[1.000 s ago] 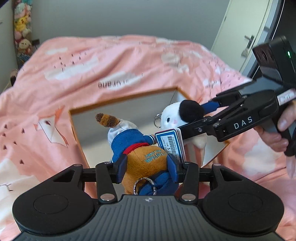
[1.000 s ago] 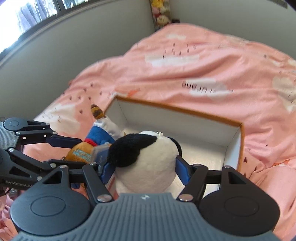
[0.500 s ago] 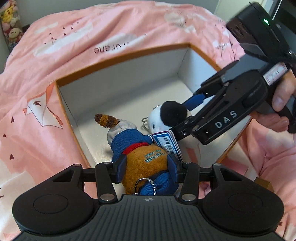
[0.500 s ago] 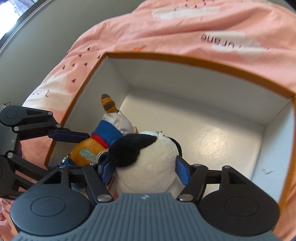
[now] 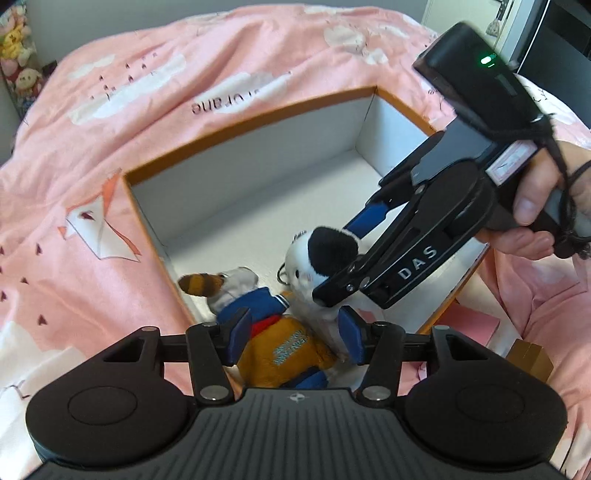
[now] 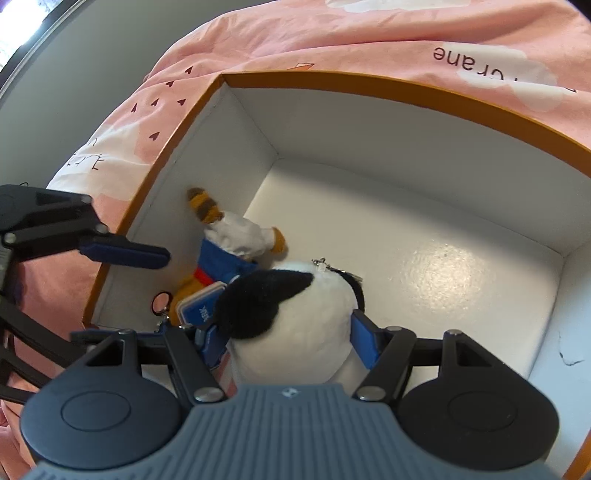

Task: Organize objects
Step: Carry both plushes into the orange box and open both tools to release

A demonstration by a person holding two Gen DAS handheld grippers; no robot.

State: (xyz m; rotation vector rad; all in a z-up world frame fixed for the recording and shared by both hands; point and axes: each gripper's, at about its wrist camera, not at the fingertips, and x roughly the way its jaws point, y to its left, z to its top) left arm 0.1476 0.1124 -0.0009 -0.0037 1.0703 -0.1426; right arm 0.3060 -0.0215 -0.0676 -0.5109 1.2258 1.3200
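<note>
An open white box with an orange rim point(image 5: 258, 114) point(image 6: 369, 83) lies on the pink bed. A brown plush in a blue jacket point(image 5: 284, 347) point(image 6: 225, 251) lies on the box floor by the left wall. My left gripper point(image 5: 291, 341) is open, its fingers point(image 5: 236, 341) apart on either side of the plush; one finger also shows in the right wrist view point(image 6: 125, 253). My right gripper point(image 6: 288, 339) is shut on a white plush with black ears point(image 6: 291, 325) point(image 5: 317, 258) and holds it low inside the box, beside the brown plush.
The pink printed duvet point(image 5: 110, 122) surrounds the box. A shelf of plush toys point(image 5: 14, 48) stands at the far left. A door point(image 5: 491, 18) is at the far right. Pink paper and a small brown box point(image 5: 528, 356) lie to the right of the white box.
Both grippers went down into the box. My left gripper opened and let go of the brown plush, which now lies on the box floor. The right gripper still holds the white plush.
</note>
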